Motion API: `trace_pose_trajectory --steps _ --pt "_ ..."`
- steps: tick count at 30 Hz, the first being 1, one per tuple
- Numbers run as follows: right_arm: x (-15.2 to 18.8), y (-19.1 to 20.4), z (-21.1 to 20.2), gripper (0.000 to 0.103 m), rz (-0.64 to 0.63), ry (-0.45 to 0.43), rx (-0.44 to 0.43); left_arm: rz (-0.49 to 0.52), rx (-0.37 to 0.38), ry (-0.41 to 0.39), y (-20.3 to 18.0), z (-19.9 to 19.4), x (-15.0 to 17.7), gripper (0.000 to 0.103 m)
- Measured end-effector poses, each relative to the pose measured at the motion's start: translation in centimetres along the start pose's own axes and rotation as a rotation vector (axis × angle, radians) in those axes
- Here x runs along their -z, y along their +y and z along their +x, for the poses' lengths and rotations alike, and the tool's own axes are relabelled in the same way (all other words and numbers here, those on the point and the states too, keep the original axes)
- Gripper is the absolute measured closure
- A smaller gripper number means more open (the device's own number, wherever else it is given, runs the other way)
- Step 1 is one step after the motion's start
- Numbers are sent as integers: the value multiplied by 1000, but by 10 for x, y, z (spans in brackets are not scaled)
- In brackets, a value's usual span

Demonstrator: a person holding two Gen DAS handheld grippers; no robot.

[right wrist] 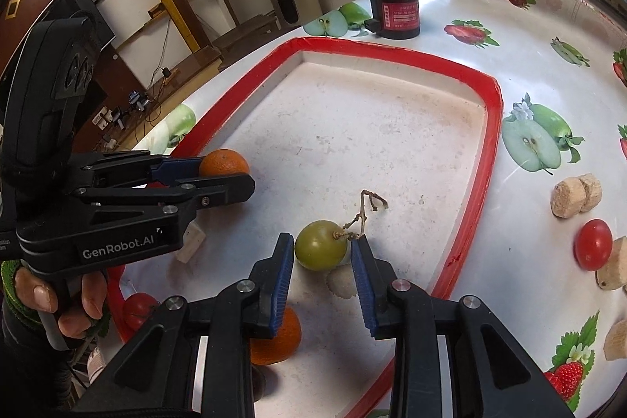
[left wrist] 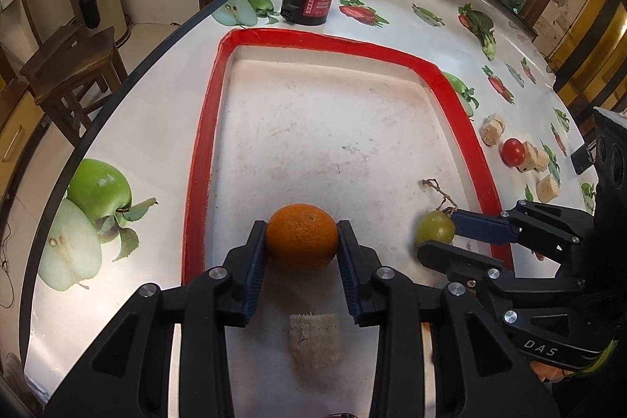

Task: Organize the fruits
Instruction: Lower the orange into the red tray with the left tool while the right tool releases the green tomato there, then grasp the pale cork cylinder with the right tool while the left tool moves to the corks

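my left claw grips a round orange tangerine between its blue ribbed pads, both pads pressed against the fruit's sides. the tangerine sits low inside a white tray with a red taped rim, toward the tray's 6 o'clock edge in the left wrist view. just below it, between my claw's fingers, lies a pale rough cork-like block.

my right claw is moderately wide, its pads standing on either side of a round green grape with a dry brown stem; a gap shows on the left side, and the right pad is at the stem end, where i cannot tell if it touches. the grape rests on the tray floor, at about 3 o'clock of the tangerine in the left wrist view.

in the right wrist view a second orange tangerine lies partly hidden under my right claw's left finger, and a red tomato shows at the tray's 7 o'clock corner.

outside the tray, on the fruit-printed desk, a red cherry tomato sits among pale cork pieces at 3 o'clock. a black cylindrical motor with a red label stands at 12 o'clock beyond the tray.
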State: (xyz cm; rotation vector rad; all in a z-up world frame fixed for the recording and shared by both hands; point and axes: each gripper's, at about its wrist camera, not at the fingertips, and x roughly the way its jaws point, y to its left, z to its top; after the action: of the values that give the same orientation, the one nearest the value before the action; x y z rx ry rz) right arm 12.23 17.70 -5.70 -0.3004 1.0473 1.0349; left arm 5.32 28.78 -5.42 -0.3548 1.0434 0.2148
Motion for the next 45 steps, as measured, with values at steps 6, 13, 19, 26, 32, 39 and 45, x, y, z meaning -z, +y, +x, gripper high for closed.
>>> trace_pose_trajectory --steps 6,13,19,26,32,39,45 --pt "1 4 -19 57 -11 -37 -8 -11 -3 -1 1 -10 2 70" --pt "10 4 -57 54 -18 -91 0 1 -9 -49 -9 -32 3 46" --pt "30 -8 -95 53 4 -134 26 28 -8 -54 -24 -38 5 46" --pt "60 -37 -138 50 50 -170 96 61 18 -65 -48 -48 7 46" --pt "83 -65 -164 49 118 -193 149 113 53 -76 -82 -55 9 46" --pt "102 -85 -184 49 164 -217 176 167 91 -81 -118 -60 10 46" --pt "114 -93 -196 49 185 -229 195 204 119 -70 -144 -57 12 47"
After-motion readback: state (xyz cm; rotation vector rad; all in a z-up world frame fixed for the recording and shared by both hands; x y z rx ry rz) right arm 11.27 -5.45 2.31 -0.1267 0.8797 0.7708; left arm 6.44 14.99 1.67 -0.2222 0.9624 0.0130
